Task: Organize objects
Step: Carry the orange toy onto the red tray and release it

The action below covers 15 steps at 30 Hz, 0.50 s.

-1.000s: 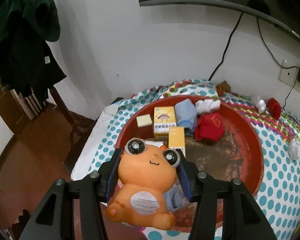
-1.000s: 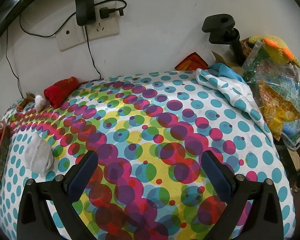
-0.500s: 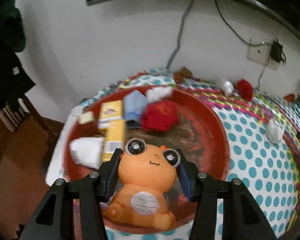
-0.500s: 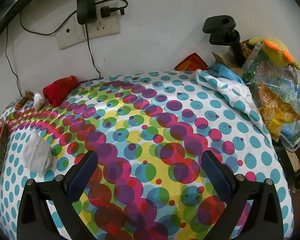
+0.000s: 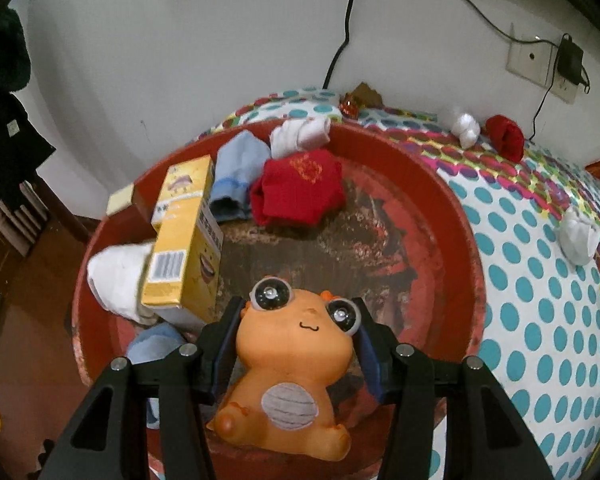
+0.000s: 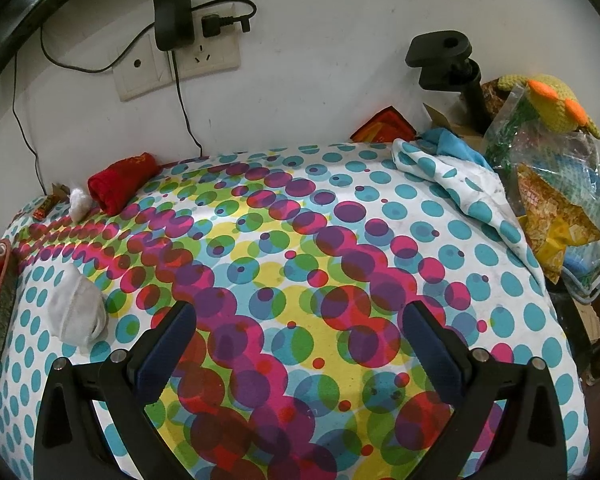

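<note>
- The round red tray [image 5: 440,184] sits on the dotted table [image 5: 540,280] and holds most of the things.
- In the tray: two yellow boxes [image 5: 186,240], one stacked on the other toward 9 o'clock, the top one showing a barcode and a cartoon face; its printed text is too small to read.
- Also in the tray: a red folded cloth [image 5: 296,192] with gold stitching at 12 o'clock, a light blue sock [image 5: 236,176] at 11, a white sock roll [image 5: 300,136] on the far rim, a white bundle [image 5: 116,280] at 9, and a second blue sock [image 5: 156,344] at 7.
- A small pale block [image 5: 120,204] lies by the rim at 10 o'clock.
- The left tongs [image 5: 296,344] are clamped on the head of the orange toy [image 5: 292,364], which hangs over the tray's near part.
- Outside the tray on the table: two white rolls [image 6: 76,312], and one red roll [image 6: 122,182] near the wall.
- The right tongs [image 6: 300,344] stand wide apart, holding nothing, above the table's dotted cloth.
- A wall socket [image 6: 180,60] carries a black adapter [image 6: 172,18].
</note>
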Motion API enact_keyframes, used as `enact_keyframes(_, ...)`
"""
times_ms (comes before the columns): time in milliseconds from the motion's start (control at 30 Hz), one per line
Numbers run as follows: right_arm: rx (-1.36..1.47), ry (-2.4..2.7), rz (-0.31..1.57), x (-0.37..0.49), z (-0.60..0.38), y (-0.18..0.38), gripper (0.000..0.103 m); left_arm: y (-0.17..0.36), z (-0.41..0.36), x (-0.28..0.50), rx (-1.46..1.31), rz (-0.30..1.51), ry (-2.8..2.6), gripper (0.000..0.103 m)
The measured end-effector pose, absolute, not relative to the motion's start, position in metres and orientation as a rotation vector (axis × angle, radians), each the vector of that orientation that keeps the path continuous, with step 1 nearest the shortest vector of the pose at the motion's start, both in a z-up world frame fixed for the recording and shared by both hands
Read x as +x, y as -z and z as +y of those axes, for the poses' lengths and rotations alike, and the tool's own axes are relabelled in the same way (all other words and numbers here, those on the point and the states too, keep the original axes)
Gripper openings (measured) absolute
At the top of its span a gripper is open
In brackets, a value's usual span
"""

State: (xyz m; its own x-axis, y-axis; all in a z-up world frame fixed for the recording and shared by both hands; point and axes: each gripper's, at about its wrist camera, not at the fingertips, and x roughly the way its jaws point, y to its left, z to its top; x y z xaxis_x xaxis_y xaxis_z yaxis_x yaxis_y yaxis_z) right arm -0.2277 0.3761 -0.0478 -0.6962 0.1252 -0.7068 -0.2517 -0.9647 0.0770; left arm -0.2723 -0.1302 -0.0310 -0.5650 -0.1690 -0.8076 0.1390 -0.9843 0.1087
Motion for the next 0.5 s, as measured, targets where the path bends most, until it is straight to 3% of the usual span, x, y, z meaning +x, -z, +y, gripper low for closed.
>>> enact_keyframes(167, -1.097, -2.711, 0.250, -0.227, 0.376, 0.047, 0.103, 0.042, -0.135, -0.273, 1.386, 0.005, 2.621, 0.058)
enact_keyframes(333, -1.077, -2.707, 0.200, -0.229, 0.371, 0.043, 0.103, 0.036, -0.147, -0.265, 1.387, 0.199, 2.708, 0.062)
enact_keyframes(433, -1.088, -2.704, 0.136, -0.232, 0.362, 0.043, 0.103, -0.010, -0.154, -0.235, 1.145, 0.232, 2.832, 0.062)
enact_keyframes(500, -1.110, -2.693, 0.088, -0.235, 0.356, 0.045, 0.103, -0.047, -0.162, -0.201, 0.943, 0.302, 2.927, 0.068)
